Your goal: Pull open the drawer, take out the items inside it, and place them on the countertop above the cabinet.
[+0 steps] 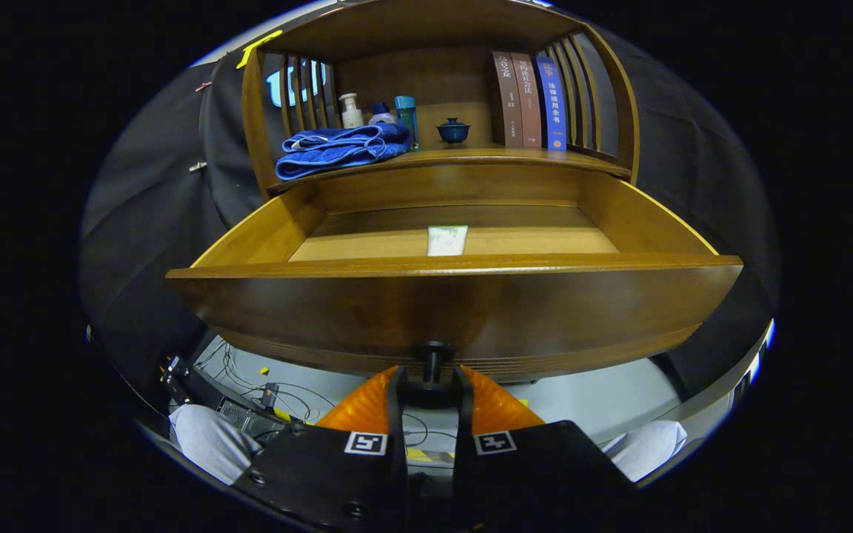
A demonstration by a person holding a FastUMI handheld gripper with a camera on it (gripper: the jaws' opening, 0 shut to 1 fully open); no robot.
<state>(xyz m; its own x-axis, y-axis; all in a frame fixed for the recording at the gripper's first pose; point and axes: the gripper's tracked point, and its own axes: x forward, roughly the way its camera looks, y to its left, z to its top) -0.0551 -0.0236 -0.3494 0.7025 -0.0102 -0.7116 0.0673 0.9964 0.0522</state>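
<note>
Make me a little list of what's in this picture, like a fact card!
drawer: pulled open
knob: between the gripper fingers, both pressing on it
inside drawer: one small pale packet
countertop: blue towel, bottles, blue lidded cup, three books
task stage: packet not yet taken out

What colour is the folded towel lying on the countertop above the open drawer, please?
Blue; the towel shows best in the gripper view, beyond the gripper shut on the drawer knob.

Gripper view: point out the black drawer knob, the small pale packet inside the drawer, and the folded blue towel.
Black drawer knob (432,370), gripper view: its stem, between the fingers.
Small pale packet (447,240), gripper view: its middle, on the drawer floor.
Folded blue towel (341,148), gripper view: its top fold.
</note>
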